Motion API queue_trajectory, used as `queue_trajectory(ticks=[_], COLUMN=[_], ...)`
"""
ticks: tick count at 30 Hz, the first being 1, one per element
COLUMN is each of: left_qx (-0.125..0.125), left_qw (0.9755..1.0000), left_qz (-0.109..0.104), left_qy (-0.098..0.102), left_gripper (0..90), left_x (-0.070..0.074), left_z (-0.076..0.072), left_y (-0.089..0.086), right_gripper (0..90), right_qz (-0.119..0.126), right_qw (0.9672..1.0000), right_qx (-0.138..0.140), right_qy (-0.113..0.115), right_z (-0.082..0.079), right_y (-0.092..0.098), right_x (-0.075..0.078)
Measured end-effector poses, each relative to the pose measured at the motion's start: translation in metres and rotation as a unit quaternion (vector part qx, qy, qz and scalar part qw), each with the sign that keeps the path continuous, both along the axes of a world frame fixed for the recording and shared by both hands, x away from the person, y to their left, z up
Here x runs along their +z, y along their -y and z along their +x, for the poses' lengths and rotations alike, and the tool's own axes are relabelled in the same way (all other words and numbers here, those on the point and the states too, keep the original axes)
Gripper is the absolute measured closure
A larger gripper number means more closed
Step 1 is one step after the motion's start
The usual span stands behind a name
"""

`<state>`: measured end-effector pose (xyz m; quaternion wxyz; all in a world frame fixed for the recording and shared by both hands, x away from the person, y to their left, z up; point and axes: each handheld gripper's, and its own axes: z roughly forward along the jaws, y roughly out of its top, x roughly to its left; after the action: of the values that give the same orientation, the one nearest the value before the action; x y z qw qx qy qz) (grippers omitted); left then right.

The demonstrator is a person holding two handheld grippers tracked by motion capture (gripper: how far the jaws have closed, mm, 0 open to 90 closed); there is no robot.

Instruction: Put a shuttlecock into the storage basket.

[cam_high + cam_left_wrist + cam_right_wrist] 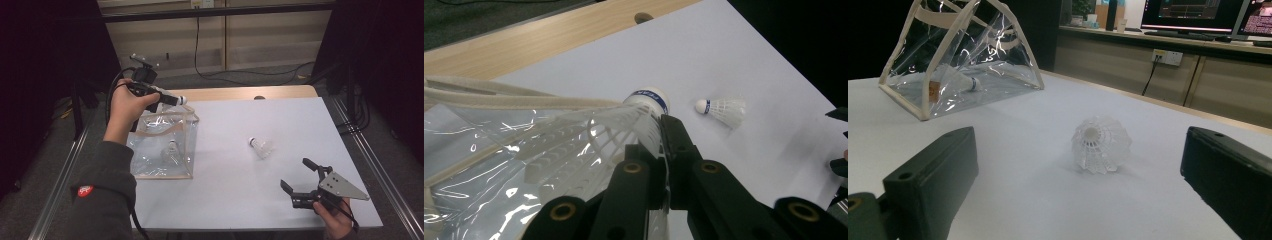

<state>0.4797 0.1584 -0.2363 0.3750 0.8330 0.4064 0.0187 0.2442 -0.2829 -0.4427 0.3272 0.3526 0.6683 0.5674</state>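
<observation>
1. Jaws of my left gripper [659,150] are clenched on a white shuttlecock [614,135]; in the left gripper view its feather skirt spreads toward the lower left of the frame and its cork tip with the blue band pokes out past the jaw ends, near the frame's middle.
2. From the high view I see that left gripper [172,99] in the upper left of the frame, held in my left hand [125,107] above the clear bag [162,145], with the shuttlecock's tip pointing right over the bag's open top.
3. That bag stands on the left part of the white table [235,190], and a second shuttlecock [171,149] lies inside it; in the right gripper view I see it through the clear wall at the upper left.
4. My right gripper [297,176] sits at the lower right of the high view, held low over the table in my right hand [335,220], jaws spread wide and grasping nothing.
5. A loose shuttlecock [1100,144] lies on the table beyond those spread jaws, centred in the right gripper view with its cork facing me, clear of both pads.
6. In the high view this loose shuttlecock sits right of centre, well apart from the bag.
</observation>
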Motion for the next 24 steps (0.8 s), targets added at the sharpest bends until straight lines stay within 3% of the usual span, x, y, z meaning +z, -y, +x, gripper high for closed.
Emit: queue_trajectory(ticks=[24], left_qx=[0.029], left_qw=[0.9996], left_qz=[0.003], left_qy=[0.005], left_gripper=[88.9], left_x=[-0.003], left_z=[0.008], left_y=[-0.013], right_gripper=[1.7], right_qz=[0.001], right_qw=[1.0000], right_qx=[0.002], right_qy=[-0.002], right_z=[0.000], right_y=[0.000], right_x=[0.000])
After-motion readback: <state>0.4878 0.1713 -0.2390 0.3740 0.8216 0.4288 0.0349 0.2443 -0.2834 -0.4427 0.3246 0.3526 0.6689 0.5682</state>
